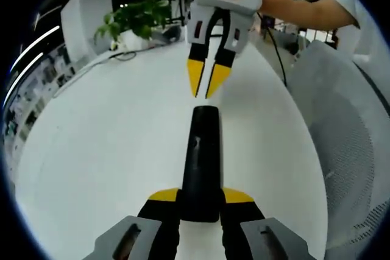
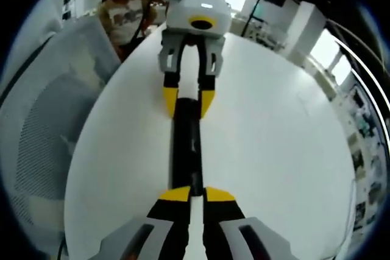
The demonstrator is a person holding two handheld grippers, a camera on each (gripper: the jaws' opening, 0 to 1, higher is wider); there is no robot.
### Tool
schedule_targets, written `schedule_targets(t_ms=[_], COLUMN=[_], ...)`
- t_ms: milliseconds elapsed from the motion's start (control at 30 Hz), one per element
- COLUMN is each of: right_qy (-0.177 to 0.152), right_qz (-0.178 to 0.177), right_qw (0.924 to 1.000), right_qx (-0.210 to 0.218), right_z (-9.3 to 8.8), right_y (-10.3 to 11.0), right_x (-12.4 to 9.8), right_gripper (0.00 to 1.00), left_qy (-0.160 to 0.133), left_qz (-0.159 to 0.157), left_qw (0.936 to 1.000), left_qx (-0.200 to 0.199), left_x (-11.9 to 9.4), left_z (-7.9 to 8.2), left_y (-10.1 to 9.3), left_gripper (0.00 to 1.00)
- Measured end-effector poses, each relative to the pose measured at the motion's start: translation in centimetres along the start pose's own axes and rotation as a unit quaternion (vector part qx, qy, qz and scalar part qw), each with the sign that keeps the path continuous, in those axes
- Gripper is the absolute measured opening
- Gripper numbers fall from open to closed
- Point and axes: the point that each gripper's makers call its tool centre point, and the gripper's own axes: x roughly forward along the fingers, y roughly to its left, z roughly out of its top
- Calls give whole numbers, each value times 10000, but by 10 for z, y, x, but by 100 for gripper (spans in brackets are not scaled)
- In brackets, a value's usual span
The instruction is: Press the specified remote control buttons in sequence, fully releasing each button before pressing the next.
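Observation:
A long black remote control lies lengthwise above the white table, its near end clamped between the yellow tips of my left gripper. My right gripper comes in from the far side with its yellow tips closed together in a point, just over the remote's far end. In the right gripper view the remote control runs from my right gripper up to the left gripper, which is shut on its other end. Buttons are too dark to make out.
A potted plant stands at the table's far left corner, with a black cable trailing at the far right. A grey mesh chair sits beside the table edge. A person's arm holds the right gripper.

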Motion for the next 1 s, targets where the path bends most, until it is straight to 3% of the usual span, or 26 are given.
schedule_targets(t_ms=[1000], right_qy=[388], right_qz=[244], right_qw=[9986], right_qx=[-262], right_z=[-2], right_y=[3], right_x=[6], right_gripper=[0], left_qy=[-43], left_qz=[-3], left_qw=[10000], left_qx=[4], left_x=[0], left_z=[-1], left_y=[1], left_gripper=[24])
